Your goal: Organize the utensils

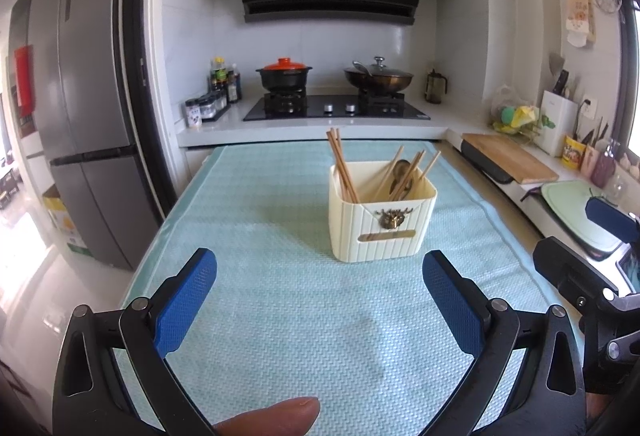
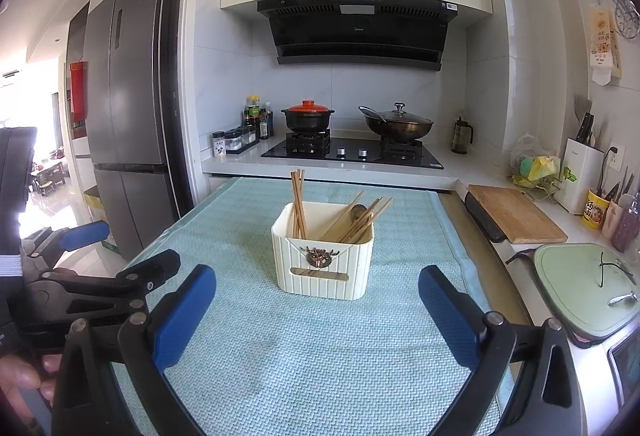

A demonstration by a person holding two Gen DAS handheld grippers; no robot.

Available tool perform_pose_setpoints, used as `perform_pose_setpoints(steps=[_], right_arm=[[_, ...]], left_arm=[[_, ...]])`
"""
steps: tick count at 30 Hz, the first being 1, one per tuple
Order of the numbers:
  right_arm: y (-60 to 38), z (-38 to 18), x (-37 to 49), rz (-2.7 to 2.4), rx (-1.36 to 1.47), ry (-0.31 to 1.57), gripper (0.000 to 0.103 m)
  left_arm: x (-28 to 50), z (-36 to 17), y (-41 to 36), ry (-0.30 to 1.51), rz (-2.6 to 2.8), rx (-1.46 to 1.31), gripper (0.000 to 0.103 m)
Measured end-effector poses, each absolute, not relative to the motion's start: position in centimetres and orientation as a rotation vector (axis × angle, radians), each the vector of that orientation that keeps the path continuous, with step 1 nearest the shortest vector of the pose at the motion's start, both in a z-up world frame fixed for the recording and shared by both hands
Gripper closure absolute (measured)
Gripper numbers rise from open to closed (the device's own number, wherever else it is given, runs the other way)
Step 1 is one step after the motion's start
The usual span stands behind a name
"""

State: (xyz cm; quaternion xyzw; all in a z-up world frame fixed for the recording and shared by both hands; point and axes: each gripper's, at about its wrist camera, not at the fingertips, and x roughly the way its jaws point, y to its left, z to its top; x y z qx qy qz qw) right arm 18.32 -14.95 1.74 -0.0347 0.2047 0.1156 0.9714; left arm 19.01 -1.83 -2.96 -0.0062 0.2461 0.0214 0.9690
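A cream ribbed utensil box with a brass ornament stands on a light blue-green mat. Several wooden chopsticks and a wooden spoon stand in it. The box also shows in the right wrist view, with chopsticks in it. My left gripper is open and empty, a little short of the box. My right gripper is open and empty, also just short of the box. The right gripper shows at the left view's right edge, and the left gripper at the right view's left edge.
A gas hob with a red-lidded pot and a wok lies behind the mat. A fridge stands on the left. A wooden cutting board, a green lidded appliance and a knife block are on the right counter.
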Motion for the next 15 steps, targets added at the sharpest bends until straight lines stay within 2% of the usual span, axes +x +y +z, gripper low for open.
perform_pose_setpoints(steps=[15], right_arm=[[-14.88, 1.9, 18.12, 0.237, -0.08, 0.416, 0.0]], left_arm=[[19.01, -3.1, -1.75, 0.499, 0.044, -0.016, 0.0]])
